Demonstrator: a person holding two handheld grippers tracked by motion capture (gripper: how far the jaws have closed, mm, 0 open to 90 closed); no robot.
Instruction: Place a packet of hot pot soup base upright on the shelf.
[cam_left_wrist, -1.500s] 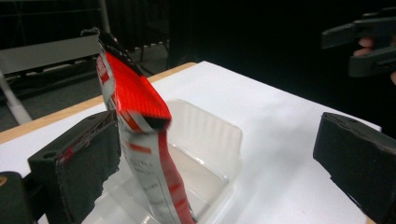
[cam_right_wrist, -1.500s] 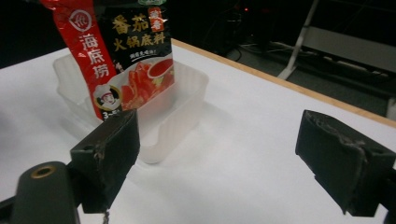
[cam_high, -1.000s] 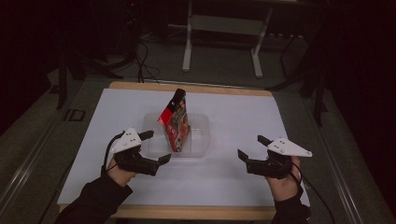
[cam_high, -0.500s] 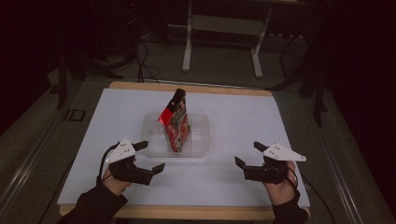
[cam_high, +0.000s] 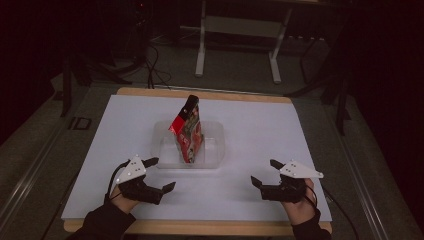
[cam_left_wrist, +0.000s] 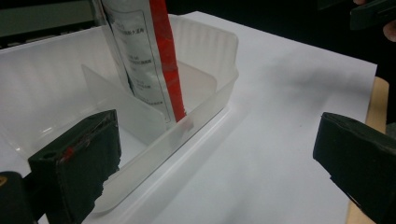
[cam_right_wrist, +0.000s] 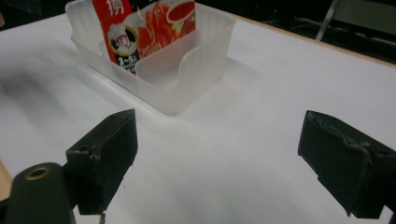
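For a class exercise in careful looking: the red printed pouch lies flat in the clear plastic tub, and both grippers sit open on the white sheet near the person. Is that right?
Not quite. The red printed pouch stands upright, leaning against a divider in the clear plastic tub, as the high view shows. The left gripper and right gripper are open, as stated.

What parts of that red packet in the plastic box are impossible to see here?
- Top of the red foil food pouch: cut off by the upper edge in both gripper views.
- Its base: blurred behind the frosted wall of the translucent plastic divided box in the high view.
- Its printed text: too small to read in the left gripper view.
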